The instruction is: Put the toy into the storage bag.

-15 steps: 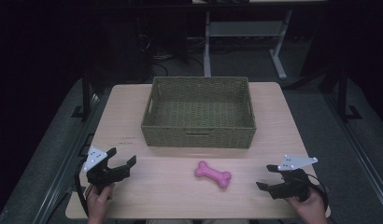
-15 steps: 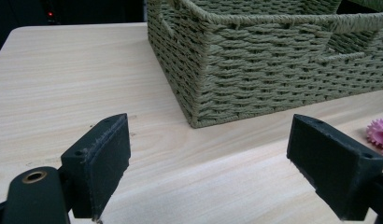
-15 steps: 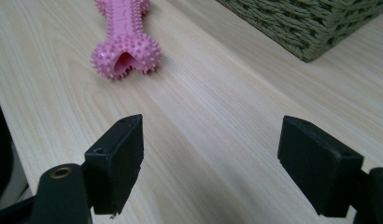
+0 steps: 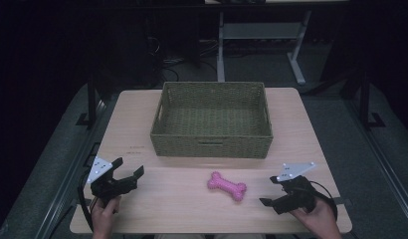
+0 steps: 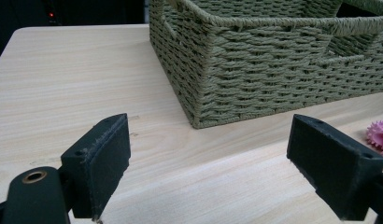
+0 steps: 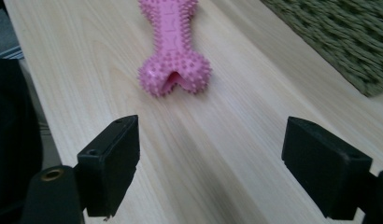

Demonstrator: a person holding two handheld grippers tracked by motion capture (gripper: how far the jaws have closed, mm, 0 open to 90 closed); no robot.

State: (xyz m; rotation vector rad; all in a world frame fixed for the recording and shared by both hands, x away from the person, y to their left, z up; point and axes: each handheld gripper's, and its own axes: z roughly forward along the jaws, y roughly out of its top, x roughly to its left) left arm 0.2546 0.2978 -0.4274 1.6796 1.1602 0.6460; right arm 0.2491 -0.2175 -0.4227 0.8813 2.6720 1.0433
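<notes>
Right, high view: pink spiky bone toy point(image 4: 227, 185) lies on the tabletop point(image 4: 192, 209) in front of the woven basket point(image 4: 212, 144), between left gripper point(image 4: 126, 178) and right gripper point(image 4: 270, 197), both released, empty. Left gripper view: jaws wide, basket corner ahead, so keep it parked. Right gripper view: bone's end sits dead ahead of the spread jaws. Likely a pick; go in low, straddle the narrow shaft, not the knob.

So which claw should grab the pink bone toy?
Probably the right claw: it is open, nearer the pink bone toy and facing it. The left claw is open too, but farther off, facing the basket.
</notes>
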